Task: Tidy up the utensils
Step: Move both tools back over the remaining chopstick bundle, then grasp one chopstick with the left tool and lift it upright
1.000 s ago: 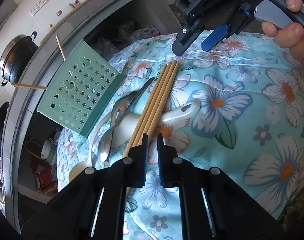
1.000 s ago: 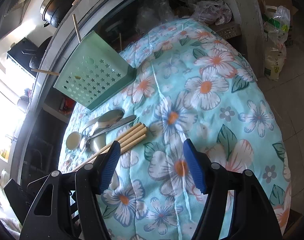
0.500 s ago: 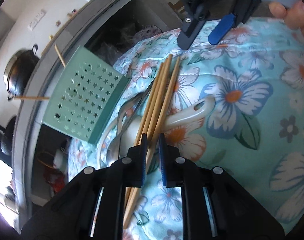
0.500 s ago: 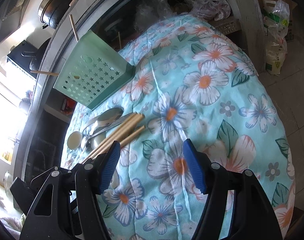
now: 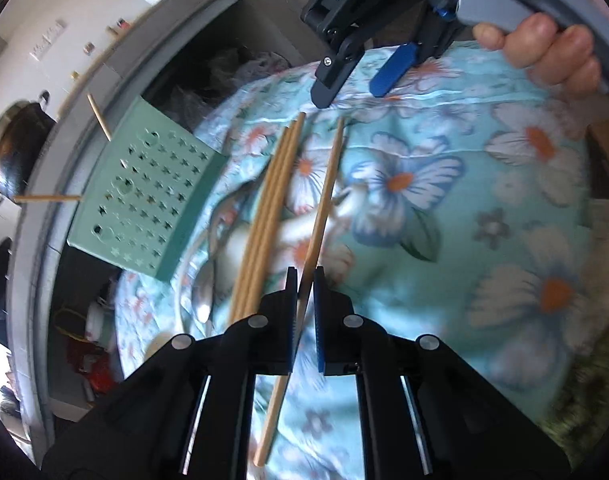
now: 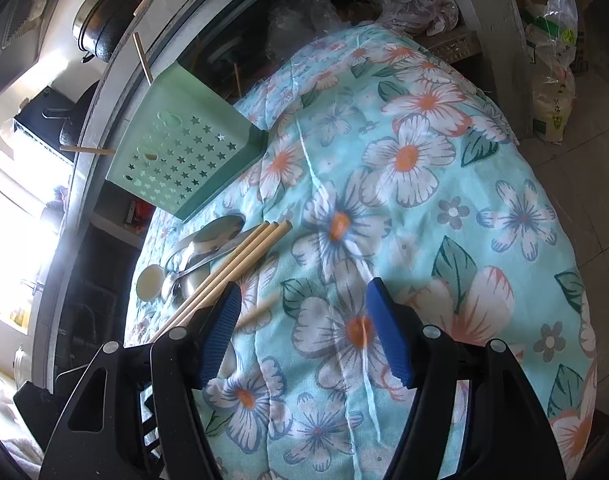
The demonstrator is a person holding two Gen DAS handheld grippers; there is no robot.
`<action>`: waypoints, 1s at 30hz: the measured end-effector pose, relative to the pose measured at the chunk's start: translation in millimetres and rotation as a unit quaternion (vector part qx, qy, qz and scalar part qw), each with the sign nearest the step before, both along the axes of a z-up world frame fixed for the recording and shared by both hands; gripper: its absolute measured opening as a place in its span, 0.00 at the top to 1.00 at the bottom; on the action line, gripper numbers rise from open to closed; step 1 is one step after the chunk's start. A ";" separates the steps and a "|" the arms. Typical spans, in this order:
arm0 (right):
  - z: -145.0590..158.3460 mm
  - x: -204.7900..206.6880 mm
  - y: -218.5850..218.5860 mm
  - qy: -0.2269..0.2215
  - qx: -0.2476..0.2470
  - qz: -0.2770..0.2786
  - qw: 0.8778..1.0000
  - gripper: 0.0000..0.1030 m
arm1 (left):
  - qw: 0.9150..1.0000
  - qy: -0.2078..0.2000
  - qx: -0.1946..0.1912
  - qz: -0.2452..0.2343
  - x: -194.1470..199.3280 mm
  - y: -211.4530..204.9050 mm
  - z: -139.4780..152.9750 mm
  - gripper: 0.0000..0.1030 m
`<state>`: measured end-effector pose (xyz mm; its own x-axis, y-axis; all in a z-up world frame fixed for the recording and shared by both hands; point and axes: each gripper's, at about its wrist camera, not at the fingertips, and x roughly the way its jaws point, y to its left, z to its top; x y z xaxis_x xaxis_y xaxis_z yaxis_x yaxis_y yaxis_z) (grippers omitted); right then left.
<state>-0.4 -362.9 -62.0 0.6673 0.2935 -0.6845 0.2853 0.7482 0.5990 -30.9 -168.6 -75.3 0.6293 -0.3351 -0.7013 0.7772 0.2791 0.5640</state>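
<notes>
While clamped on one pale wooden chopstick [image 5: 324, 200], left gripper [image 5: 303, 286] sits with narrow jaws nearly together, stick passing between them. Long axis of that stick running straight out ahead of the fingers, far tip near the right gripper [image 5: 352, 80], near end trailing back under the left tool toward the camera. Slight blur, so exact contact at the pads hard to judge, though gap looks filled by the stick.

Just beside it to the left, bundle of three matching wooden chopsticks [image 5: 272, 200] lying on the turquoise flower-print cloth [image 5: 484, 240], roughly parallel, fanned apart from the held one at the far end. Under and beside that bundle, steel spoons [image 6: 208, 256] and a white ceramic spoon [image 6: 150, 280].

Destination, by judgement: mint-green perforated plastic utensil holder [image 5: 144, 196], tipped toward the pile, up and to the left of the held stick, well apart from the jaws. Two other sticks already poking out of its far side. Coming move therefore a swing leftward and forward, then a turn of the stick to feed tip-first into the holder's mouth; opening not visible from either view.

Right gripper [image 6: 304, 332] spread wide over bare cloth, blue pads [image 6: 220, 332] grasping nothing. Left tool clearly nearer the pile and holder.
</notes>
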 end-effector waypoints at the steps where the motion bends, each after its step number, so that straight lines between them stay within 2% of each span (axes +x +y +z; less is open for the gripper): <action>1: -0.3 0.0 0.1 0.000 0.001 0.000 1.000 0.38 | 1.000 0.013 -0.001 0.005 0.9 1.4 2.4 0.93; 5: -0.7 -1.4 -0.9 -0.001 0.005 -0.002 1.000 0.38 | 0.998 0.061 -0.021 0.027 11.7 1.3 11.5 0.92; 7: 0.3 -2.3 -1.1 -0.002 0.007 -0.002 1.000 0.38 | 0.997 0.072 -0.030 0.029 15.1 -0.7 14.3 0.85; 9: 1.1 -3.6 -2.1 -0.003 0.007 -0.002 1.000 0.38 | 0.996 0.075 -0.033 0.026 16.5 -4.2 14.9 0.82; 16: -2.4 -6.7 -5.8 -0.005 0.018 -0.004 1.000 0.38 | 0.996 0.080 -0.023 0.016 26.5 -22.0 7.1 0.82; 23: -4.2 -10.1 -8.5 -0.009 0.034 -0.013 0.999 0.38 | 0.995 0.093 -0.036 0.016 32.1 -27.4 7.6 0.96; 27: -5.7 -15.1 -13.9 -0.020 0.057 -0.022 0.998 0.38 | 0.994 0.100 -0.050 0.020 31.1 -21.4 21.0 0.96; 30: -5.4 -17.7 -17.4 -0.028 0.074 -0.025 0.997 0.38 | 0.990 0.115 -0.075 0.039 36.9 -11.6 36.8 0.96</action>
